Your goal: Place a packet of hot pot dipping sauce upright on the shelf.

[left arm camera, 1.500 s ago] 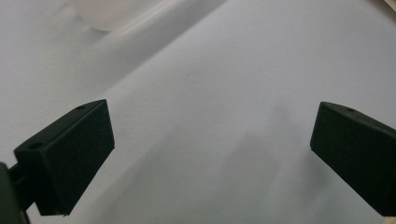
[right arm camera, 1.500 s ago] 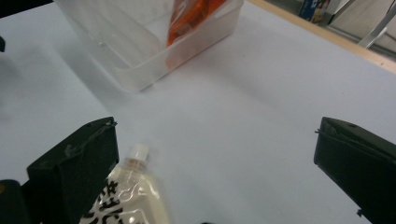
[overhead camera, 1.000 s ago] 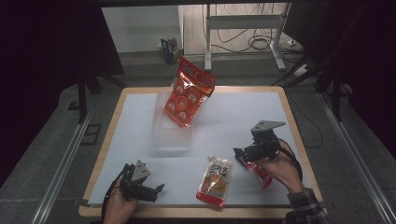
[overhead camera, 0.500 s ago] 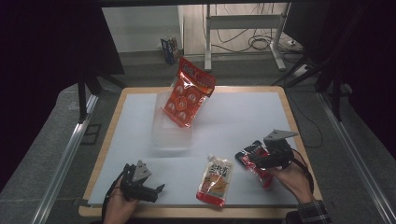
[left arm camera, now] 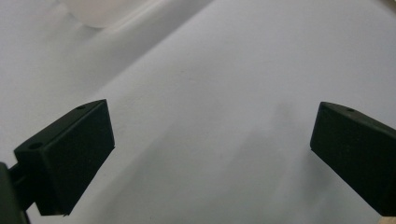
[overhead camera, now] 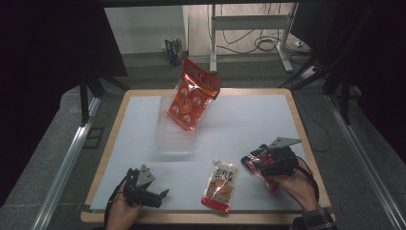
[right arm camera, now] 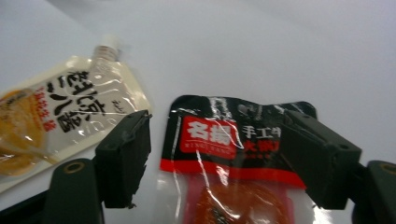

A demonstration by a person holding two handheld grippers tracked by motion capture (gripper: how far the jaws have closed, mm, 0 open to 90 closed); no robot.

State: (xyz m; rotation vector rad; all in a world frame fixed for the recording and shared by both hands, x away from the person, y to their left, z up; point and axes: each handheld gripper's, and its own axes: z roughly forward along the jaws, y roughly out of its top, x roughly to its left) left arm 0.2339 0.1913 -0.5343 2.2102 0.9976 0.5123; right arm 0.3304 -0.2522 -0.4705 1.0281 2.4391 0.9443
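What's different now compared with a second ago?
The right gripper came down onto the red and black packet; its jaws have just been closing and now straddle it, not yet pressing. The left gripper, spouted pouch, clear tub and red bag stayed put.

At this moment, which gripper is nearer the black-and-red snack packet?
Right. The right gripper straddles the black-and-red snack packet, its jaws having just been closing. The left gripper rests open by the table's near-left edge.

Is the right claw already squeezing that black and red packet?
Cannot tell. In the right gripper view the right claw, jaws just closing, straddles the black and red packet, but no contact or gap shows plainly.
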